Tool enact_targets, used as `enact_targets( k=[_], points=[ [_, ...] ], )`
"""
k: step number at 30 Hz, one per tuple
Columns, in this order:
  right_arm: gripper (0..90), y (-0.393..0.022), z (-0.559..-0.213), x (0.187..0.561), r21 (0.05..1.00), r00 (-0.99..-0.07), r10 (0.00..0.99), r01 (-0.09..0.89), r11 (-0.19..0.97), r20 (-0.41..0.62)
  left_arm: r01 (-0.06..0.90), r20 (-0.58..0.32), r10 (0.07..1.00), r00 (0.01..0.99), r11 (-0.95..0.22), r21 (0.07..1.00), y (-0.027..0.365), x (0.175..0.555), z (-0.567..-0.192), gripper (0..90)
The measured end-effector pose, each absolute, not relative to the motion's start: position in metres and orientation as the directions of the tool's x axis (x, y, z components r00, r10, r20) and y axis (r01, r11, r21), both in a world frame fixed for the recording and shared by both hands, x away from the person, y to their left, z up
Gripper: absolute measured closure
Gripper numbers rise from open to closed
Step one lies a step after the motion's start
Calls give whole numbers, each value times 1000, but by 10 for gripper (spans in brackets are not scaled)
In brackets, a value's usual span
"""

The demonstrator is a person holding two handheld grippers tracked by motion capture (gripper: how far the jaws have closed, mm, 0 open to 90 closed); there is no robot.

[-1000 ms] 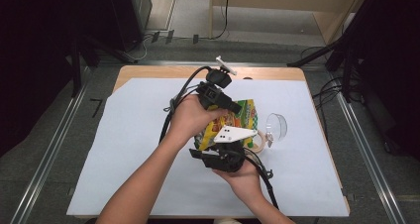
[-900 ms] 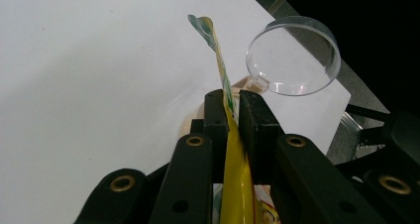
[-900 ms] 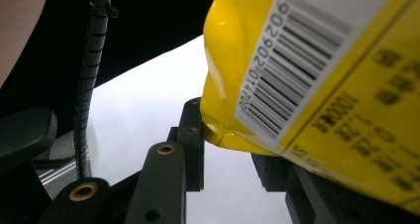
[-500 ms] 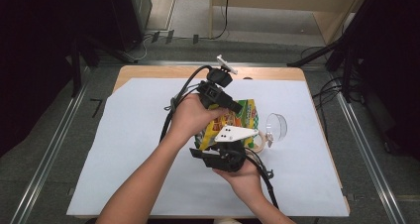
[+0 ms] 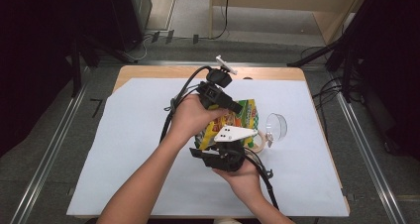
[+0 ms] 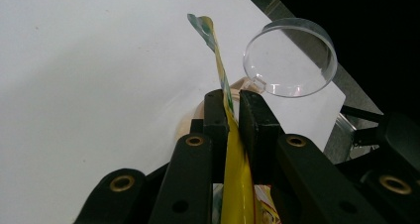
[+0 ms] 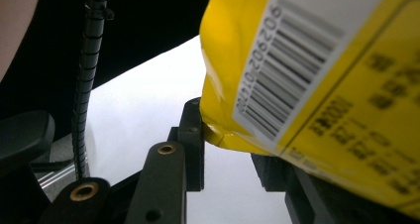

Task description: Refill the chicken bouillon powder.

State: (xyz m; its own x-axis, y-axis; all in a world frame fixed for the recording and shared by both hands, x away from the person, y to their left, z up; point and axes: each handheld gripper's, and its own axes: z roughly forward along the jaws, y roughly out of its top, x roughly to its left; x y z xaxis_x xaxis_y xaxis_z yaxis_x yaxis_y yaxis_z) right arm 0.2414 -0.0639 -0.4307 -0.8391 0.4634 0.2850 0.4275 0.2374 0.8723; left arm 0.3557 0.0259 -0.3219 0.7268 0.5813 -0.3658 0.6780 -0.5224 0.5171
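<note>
Black left gripper (image 6: 230,112) and right gripper (image 7: 230,152) — brass-ringed screw holes, black cables.

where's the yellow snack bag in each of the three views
High view: the yellow snack bag sits at centre, between the two hands.
Left gripper view: its thin edge runs up the middle, pinched between the black jaws.
Right gripper view: its barcode side covers the upper right, its corner between the jaws.
Shared landmark: the white table cover.
</note>
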Motion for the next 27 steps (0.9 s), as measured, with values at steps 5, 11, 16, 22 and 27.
enact_targets(
  k=[5, 11, 16, 22, 27],
  points=[
    [711, -64, -432, 242, 866, -834, 465, 440, 236, 297, 672, -357, 581, 731, -524, 524, 25, 351, -319, 828],
    [712, -64, -432, 243, 867, -834, 461, 442, 231, 302, 667, -351, 581, 734, -522, 532, 25, 348, -316, 829],
    [712, -65, -433, 245, 858, -826, 465, 460, 227, 319, 662, -345, 579, 739, -529, 531, 25, 347, -314, 829],
    [711, -65, -433, 245, 862, -829, 464, 453, 228, 313, 663, -343, 582, 737, -525, 533, 24, 346, -313, 829],
    [687, -67, -433, 246, 866, -825, 474, 450, 220, 308, 657, -337, 579, 742, -529, 537, 22, 345, -312, 829]
  ],
)
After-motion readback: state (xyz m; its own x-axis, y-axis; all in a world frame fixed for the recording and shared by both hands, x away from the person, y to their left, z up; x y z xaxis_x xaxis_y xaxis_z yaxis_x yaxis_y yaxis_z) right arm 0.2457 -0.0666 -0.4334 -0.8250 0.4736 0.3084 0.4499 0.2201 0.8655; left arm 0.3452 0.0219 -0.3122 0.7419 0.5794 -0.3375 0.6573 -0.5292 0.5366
